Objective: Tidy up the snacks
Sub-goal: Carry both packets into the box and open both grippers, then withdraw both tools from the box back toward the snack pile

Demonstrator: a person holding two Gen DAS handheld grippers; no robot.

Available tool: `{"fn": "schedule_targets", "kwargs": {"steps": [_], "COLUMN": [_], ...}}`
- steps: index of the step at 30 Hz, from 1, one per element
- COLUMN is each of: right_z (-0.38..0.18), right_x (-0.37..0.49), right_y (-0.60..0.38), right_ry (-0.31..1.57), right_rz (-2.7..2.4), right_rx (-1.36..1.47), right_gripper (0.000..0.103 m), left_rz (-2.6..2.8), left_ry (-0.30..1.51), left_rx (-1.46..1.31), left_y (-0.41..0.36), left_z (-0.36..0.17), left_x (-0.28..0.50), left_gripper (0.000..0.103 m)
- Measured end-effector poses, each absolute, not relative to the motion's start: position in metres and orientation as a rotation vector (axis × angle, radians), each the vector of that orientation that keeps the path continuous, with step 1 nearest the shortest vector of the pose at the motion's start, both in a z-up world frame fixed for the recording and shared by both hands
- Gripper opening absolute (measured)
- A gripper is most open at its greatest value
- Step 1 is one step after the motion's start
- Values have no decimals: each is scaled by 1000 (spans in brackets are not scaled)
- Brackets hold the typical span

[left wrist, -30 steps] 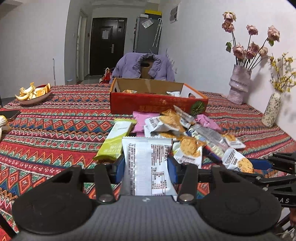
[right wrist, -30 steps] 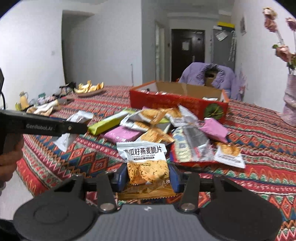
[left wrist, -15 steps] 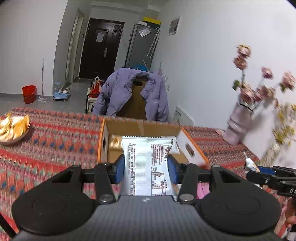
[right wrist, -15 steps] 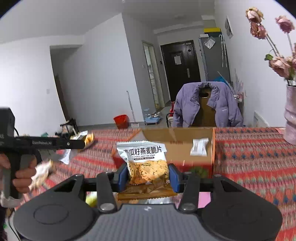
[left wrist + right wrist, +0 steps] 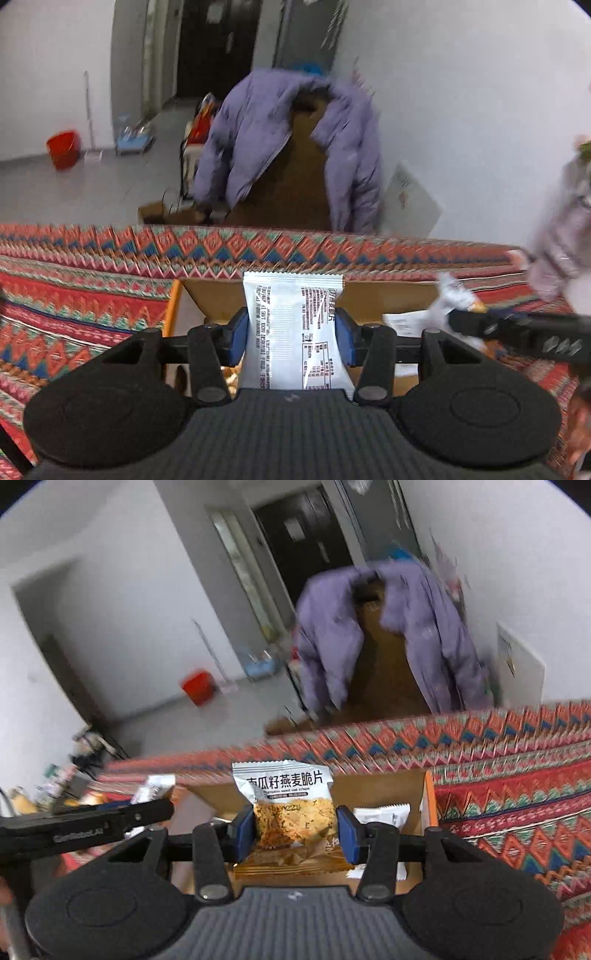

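Note:
My left gripper [image 5: 293, 338] is shut on a white snack packet [image 5: 293, 328] with black print, held upright over the open cardboard box [image 5: 384, 295]. My right gripper [image 5: 295, 827] is shut on an oat crisp packet [image 5: 286, 805], white on top and orange below, above the same box [image 5: 376, 786]. A white packet [image 5: 382, 814] lies inside the box at its right side. In the left wrist view the right gripper [image 5: 517, 326] reaches in from the right with its packet. In the right wrist view the left gripper [image 5: 85, 821] shows at the left.
The box sits on a patterned red tablecloth [image 5: 85, 288], near the table's far edge. Beyond it stands a chair draped with a purple jacket [image 5: 288, 147]. A pale vase [image 5: 565, 236] is at the right. A red bucket [image 5: 62, 149] sits on the floor.
Both grippers have carried their packets forward and up from the snack pile to above the box. The pile has dropped out of view, and the right gripper has rolled.

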State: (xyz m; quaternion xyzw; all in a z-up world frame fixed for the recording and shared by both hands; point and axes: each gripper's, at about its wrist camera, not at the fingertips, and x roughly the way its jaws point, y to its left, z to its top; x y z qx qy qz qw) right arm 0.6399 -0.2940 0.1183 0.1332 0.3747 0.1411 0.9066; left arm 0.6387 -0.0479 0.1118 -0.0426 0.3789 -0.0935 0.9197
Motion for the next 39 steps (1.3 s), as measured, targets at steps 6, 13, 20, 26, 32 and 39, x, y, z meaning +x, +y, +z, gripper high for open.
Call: {"fn": "schedule_targets", "kwargs": {"steps": [6, 13, 20, 26, 32, 39], "right_z": [59, 54, 109, 170, 213, 237], "right_x": [690, 692, 666, 615, 544, 452], "right_y": [-263, -263, -289, -310, -321, -324], "right_ry": [898, 870, 788, 731, 693, 629], "right_rz": [247, 179, 171, 194, 214, 244], "right_rx": [249, 245, 197, 147, 74, 22], "right_gripper": [47, 64, 75, 83, 87, 91], "left_rz": [-180, -201, -233, -213, -196, -232], "left_ry": [860, 902, 839, 805, 733, 653], "left_rx": [-157, -157, -126, -47, 14, 46], "left_y": [-52, -55, -41, -20, 0, 12], "left_z": [51, 30, 73, 129, 186, 220], "left_x": [684, 698, 681, 634, 557, 454], "left_gripper": [48, 72, 78, 92, 97, 100]}}
